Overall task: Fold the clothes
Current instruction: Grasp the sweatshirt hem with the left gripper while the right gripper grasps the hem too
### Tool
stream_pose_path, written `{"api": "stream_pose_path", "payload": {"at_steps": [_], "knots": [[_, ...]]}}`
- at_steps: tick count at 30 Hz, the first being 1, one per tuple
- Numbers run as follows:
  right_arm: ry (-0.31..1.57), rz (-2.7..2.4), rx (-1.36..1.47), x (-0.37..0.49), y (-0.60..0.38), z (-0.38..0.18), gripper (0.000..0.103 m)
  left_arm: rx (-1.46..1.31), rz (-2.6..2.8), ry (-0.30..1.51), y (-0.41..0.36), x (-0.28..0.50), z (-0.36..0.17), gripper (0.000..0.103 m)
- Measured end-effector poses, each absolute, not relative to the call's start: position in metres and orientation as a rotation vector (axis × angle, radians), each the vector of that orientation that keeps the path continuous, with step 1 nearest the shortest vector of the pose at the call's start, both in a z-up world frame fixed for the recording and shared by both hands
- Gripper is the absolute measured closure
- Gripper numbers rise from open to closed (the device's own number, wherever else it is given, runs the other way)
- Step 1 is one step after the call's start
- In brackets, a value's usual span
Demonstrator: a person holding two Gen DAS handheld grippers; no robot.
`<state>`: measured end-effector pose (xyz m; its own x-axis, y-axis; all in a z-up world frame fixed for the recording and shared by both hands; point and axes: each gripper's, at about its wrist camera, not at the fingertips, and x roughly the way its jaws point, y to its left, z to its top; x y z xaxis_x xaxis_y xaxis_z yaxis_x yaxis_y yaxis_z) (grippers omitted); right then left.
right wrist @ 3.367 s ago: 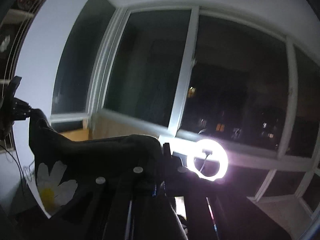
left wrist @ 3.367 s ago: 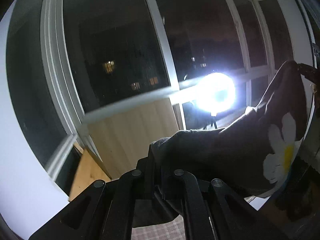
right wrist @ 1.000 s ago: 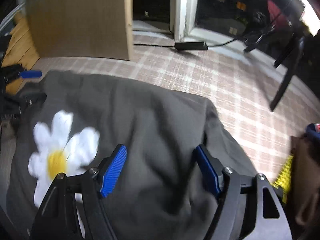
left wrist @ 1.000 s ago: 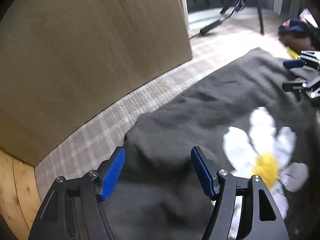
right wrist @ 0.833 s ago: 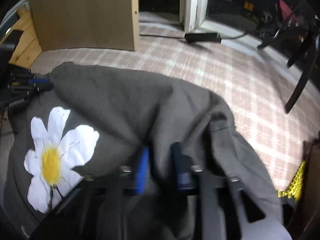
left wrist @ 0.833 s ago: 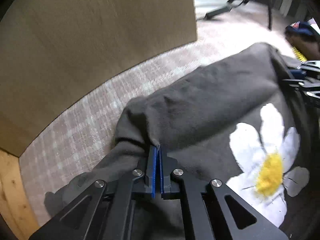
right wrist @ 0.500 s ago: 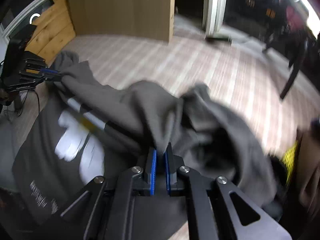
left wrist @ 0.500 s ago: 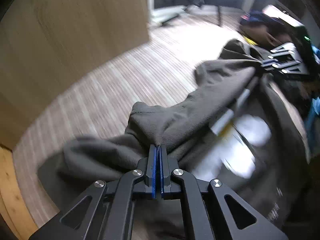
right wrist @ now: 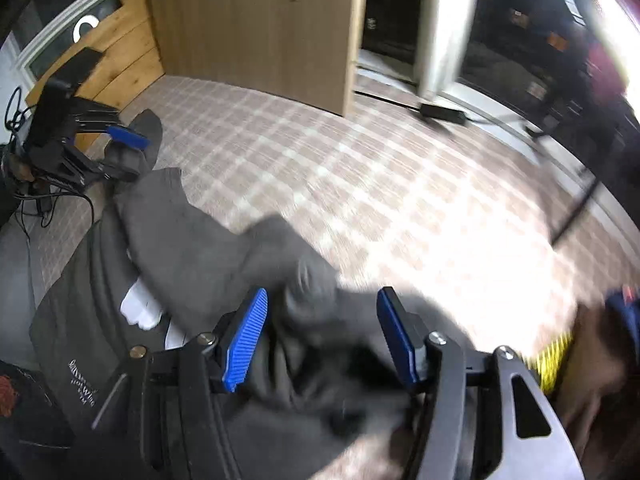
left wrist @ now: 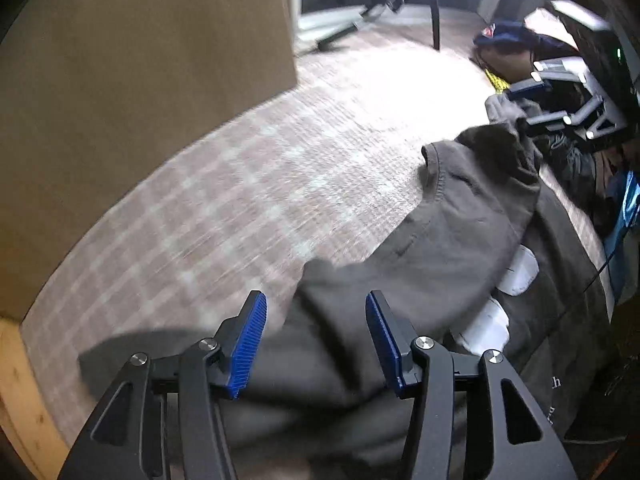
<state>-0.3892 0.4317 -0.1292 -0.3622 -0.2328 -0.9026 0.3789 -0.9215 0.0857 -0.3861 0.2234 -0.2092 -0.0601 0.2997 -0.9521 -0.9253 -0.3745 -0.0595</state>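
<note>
On the checked floor covering (left wrist: 280, 168), the dark grey shirt (left wrist: 460, 240) is lying with one edge doubled over the white print, its long axis running from one gripper across to the other. The left gripper (left wrist: 314, 338) is hovering over its end with jaws spread wide, gripping nothing. The right gripper (right wrist: 322, 336) is likewise standing open over the bunched opposite end, so either one is equally near.
</note>
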Motion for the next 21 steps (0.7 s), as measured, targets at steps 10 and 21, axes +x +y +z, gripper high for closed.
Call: {"api": "stream_pose_path", "payload": {"at_steps": [10,21], "knots": [[0.378,-2.210,1.585,-0.401,0.420,-0.164,0.088,-1.223,1.635,0.853,0.230,-0.370,-0.237,0.089],[0.570,-2.635,1.320,-0.410,0.444,-0.103,0.094,-0.980,1.991,0.748,0.245,-0.422,-0.163,0.094]]}}
